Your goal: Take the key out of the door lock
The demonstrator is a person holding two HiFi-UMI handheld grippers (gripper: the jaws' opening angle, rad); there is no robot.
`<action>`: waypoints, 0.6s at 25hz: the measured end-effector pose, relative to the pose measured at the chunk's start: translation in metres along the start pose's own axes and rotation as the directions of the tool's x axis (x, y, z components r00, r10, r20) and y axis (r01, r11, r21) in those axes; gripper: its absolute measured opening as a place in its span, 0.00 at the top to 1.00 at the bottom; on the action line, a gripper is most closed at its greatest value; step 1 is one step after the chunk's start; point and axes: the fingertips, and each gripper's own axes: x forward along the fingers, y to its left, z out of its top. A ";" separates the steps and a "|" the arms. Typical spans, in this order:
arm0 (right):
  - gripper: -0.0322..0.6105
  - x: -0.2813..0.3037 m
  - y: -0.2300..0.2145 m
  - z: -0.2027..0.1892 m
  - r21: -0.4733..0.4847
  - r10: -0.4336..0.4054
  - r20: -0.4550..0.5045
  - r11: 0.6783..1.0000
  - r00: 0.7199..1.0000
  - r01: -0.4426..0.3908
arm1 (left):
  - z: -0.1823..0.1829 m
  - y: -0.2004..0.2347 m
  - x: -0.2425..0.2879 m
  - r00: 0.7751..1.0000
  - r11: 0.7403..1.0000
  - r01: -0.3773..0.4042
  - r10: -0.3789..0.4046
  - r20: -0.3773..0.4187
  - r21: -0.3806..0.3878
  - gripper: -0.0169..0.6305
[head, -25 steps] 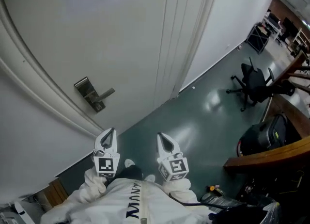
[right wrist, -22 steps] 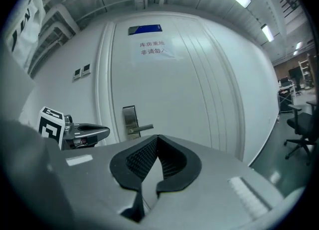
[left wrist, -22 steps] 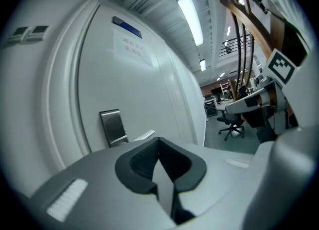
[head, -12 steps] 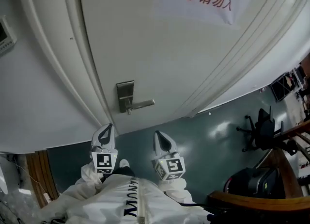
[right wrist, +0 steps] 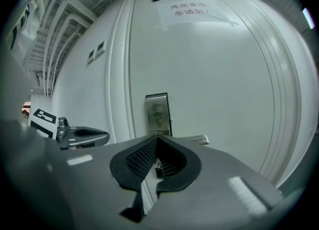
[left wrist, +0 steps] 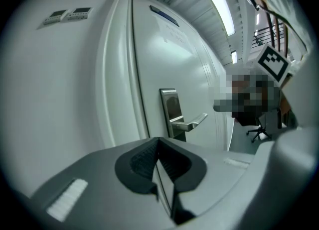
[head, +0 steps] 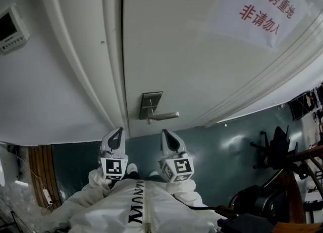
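A steel lock plate with a lever handle sits on the white door, just above my two grippers in the head view. I cannot make out a key in any view. My left gripper and right gripper are both shut and empty, held side by side close to my body, short of the door. In the left gripper view the lock plate and handle stand ahead of the shut left gripper. The right gripper hides the part under the lock plate.
A paper sign with red characters hangs on the door's upper right. A small wall panel is left of the door frame. A black office chair and wooden furniture stand on the grey-green floor to the right.
The head view has swung left, so the lock moved from the left toward the centre, right above the grippers. Both grippers stayed shut, side by side near the body.
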 end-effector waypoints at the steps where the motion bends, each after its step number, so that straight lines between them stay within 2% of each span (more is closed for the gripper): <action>1: 0.95 0.003 -0.001 0.000 0.000 0.008 -0.006 1.000 1.000 -0.008 | -0.001 0.001 0.000 1.000 1.000 -0.013 0.013 -0.006 -0.003 0.97; 10: 0.95 0.026 -0.021 -0.002 -0.068 0.067 -0.043 0.995 0.997 -0.070 | 0.008 0.007 0.011 0.991 0.992 -0.124 0.124 -0.043 -0.001 0.97; 15: 0.92 0.031 -0.030 0.007 -0.072 0.089 -0.026 0.993 0.996 -0.091 | 0.015 -0.001 0.016 0.989 0.990 -0.141 0.141 -0.049 0.015 0.97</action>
